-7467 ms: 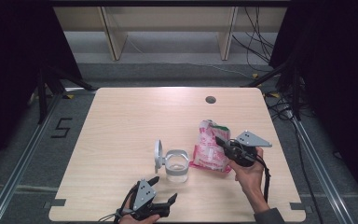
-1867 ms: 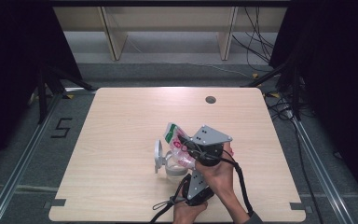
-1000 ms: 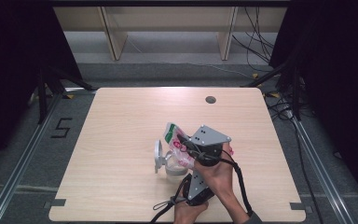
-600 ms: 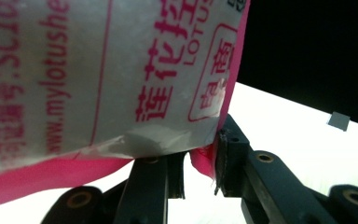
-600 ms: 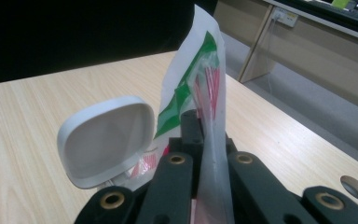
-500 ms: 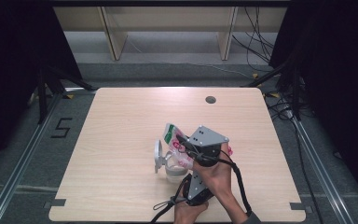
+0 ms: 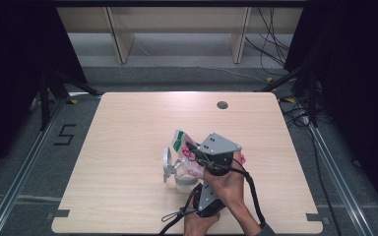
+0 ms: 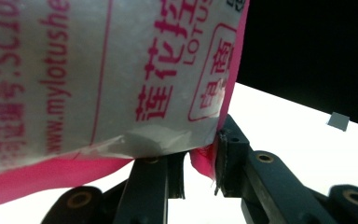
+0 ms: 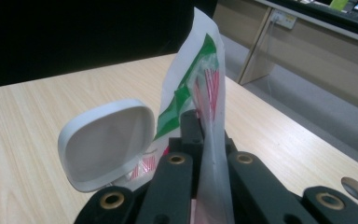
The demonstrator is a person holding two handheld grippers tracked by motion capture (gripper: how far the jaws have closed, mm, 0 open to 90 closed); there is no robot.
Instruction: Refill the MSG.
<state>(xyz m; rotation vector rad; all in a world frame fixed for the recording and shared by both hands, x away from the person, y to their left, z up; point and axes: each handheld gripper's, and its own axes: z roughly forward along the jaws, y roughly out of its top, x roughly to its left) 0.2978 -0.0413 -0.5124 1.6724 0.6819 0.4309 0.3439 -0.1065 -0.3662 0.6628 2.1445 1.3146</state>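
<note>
Right gripper [image 9: 205, 158] clamps pouch [image 7: 184, 147] top, left gripper [image 8: 200, 168] pinches bottom corner, above open jar [image 7: 182, 179] near table's [image 7: 128, 147] front edge. Risk: over-tilt spills contents past rim.

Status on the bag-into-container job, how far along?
Done: the container's lid is flipped open and the pink bag is up off the table, tilted over the clear container. In hand: right gripper pinches the bag's top edge, left gripper clamps its bottom corner. Left: emptying the bag into the container; whether anything is inside is not visible.
</note>
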